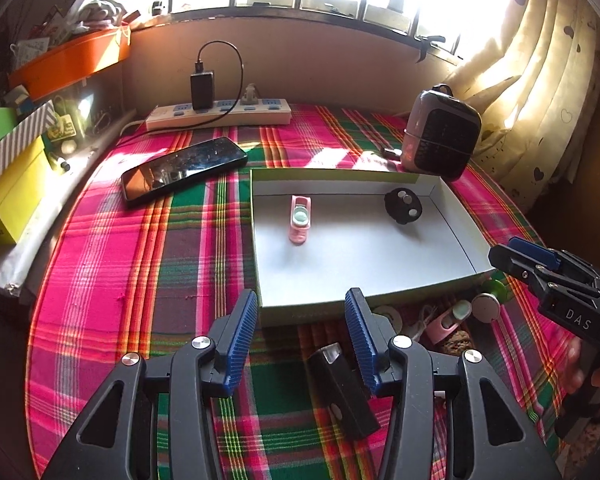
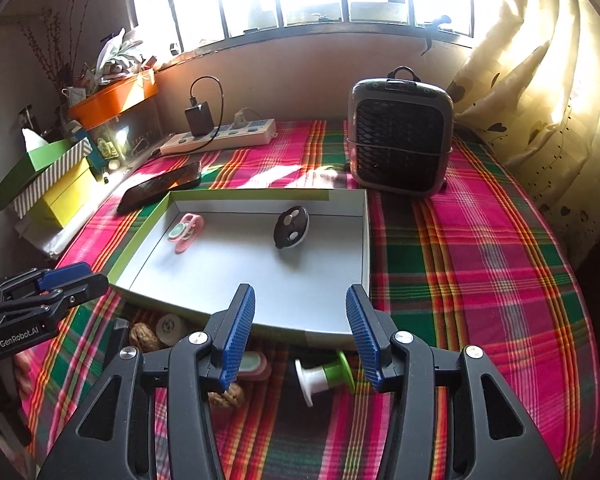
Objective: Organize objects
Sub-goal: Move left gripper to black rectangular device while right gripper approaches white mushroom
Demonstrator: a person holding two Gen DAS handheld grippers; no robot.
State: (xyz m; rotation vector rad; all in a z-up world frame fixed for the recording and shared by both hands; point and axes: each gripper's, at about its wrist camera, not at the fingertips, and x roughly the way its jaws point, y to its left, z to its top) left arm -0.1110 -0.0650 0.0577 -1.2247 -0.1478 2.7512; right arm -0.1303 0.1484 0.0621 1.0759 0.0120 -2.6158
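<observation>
"GenRobot.AI" on left gripper (image 2: 44, 280) ("DAS", right gripper (image 1: 540, 264))

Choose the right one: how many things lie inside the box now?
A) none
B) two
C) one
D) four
B: inside the box lie only a pink item and a black round item; the other small things lie on the cloth in front of it.

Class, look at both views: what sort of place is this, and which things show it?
Probably a home room beside a window: a plaid cloth covers the surface, heart-print curtains hang right, and a power strip with a charger sits by the wall.
</observation>
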